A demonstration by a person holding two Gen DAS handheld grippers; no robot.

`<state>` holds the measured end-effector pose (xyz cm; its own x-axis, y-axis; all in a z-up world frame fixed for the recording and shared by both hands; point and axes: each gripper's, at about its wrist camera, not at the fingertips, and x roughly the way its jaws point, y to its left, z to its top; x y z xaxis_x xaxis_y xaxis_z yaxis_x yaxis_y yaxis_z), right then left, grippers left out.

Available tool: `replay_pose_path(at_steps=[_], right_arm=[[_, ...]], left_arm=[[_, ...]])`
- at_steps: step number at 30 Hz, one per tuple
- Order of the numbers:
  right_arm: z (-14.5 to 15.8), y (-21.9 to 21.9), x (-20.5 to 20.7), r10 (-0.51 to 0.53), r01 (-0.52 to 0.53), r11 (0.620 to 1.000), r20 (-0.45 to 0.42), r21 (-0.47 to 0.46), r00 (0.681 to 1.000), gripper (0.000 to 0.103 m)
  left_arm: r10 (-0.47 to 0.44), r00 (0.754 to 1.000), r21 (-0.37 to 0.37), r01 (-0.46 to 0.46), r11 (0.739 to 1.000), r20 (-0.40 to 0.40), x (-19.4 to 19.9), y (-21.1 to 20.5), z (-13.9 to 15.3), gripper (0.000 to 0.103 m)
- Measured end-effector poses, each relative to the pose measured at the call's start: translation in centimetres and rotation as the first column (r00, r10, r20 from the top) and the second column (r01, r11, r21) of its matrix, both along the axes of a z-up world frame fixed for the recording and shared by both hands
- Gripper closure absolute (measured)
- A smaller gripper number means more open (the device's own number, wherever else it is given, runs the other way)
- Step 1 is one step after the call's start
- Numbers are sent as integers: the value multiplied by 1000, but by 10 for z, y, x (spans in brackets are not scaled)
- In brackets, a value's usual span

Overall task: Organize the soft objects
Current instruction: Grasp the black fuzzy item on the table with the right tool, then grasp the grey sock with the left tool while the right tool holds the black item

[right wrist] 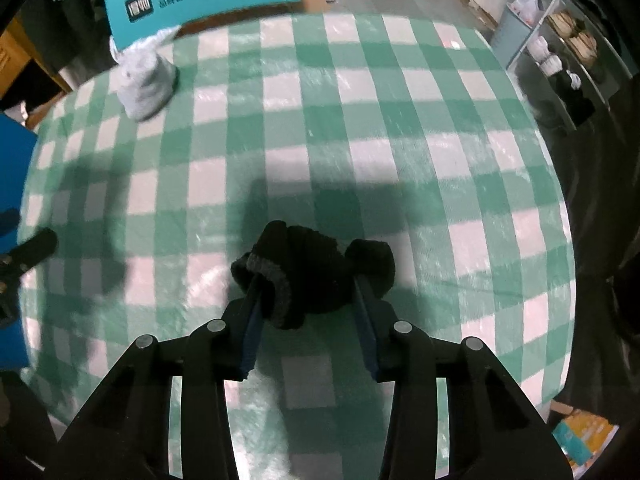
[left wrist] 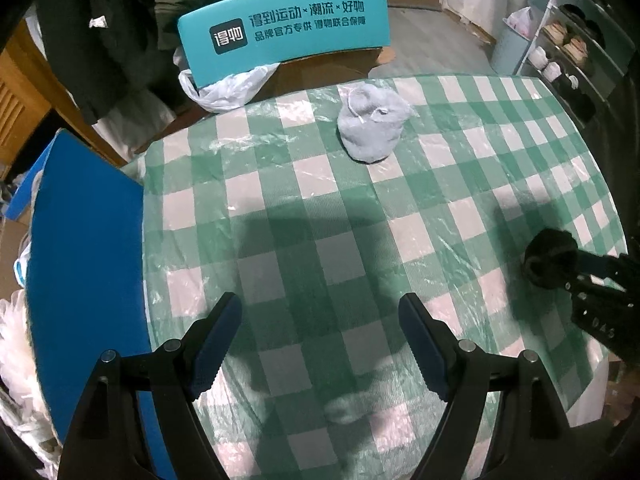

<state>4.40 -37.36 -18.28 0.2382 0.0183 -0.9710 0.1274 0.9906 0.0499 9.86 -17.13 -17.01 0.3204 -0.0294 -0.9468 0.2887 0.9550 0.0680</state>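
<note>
Left wrist view: I held the left gripper (left wrist: 320,344) above the round table covered in green-and-white checked cloth under clear plastic (left wrist: 460,152). Its tongs were spread wide with nothing between them, over bare cloth at the near side. The light grey bundled soft sock (left wrist: 374,120) lay at the far side of the table, well apart from the fingers. Beyond it stood a teal cardboard box with white printed characters (left wrist: 288,28). A blue flat panel (left wrist: 84,240) bordered the table on the left. At the right edge, the right gripper (left wrist: 576,276) reached in, with a black knitted soft bundle (left wrist: 548,256) at its tips.

Right wrist view: I had the right gripper (right wrist: 308,300) pointed steeply down at the near middle of the table. Its tongs were pinching the black bundle, the blue pads (right wrist: 252,332) pressing into it on both sides; the bundle rested on the cloth. The grey sock sat at the far left, just beside the teal box. The left gripper showed at the left edge.
</note>
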Motion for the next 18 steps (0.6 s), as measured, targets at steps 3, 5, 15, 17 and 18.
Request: replay_pose_path(at_steps=[3,5,15,17,18], right_arm=[[8,3,11,0,-1,1000,22,14,1000,63],[11,-1,20,1,-2,1000,36,25,999,63],[30,11,50,-5,-1,998,99,65,995,63],[33,14,57,0,-7,998,107,64,994,63],[34,15,61,2,-9,998,112,58,994,63]], left_arm=[[4,1000,-5,-4,1000,3,7,-1,-3,21],[3,1000,-18,-3,1000,1,13,-3,-4,21],[-37,999,-47,38,998,8,50,-24,-7,21],[-38,999,-44,39,998,9,57,-28,-9,21],[-40,999,-44,40,998,9,61,-28,-9,21]])
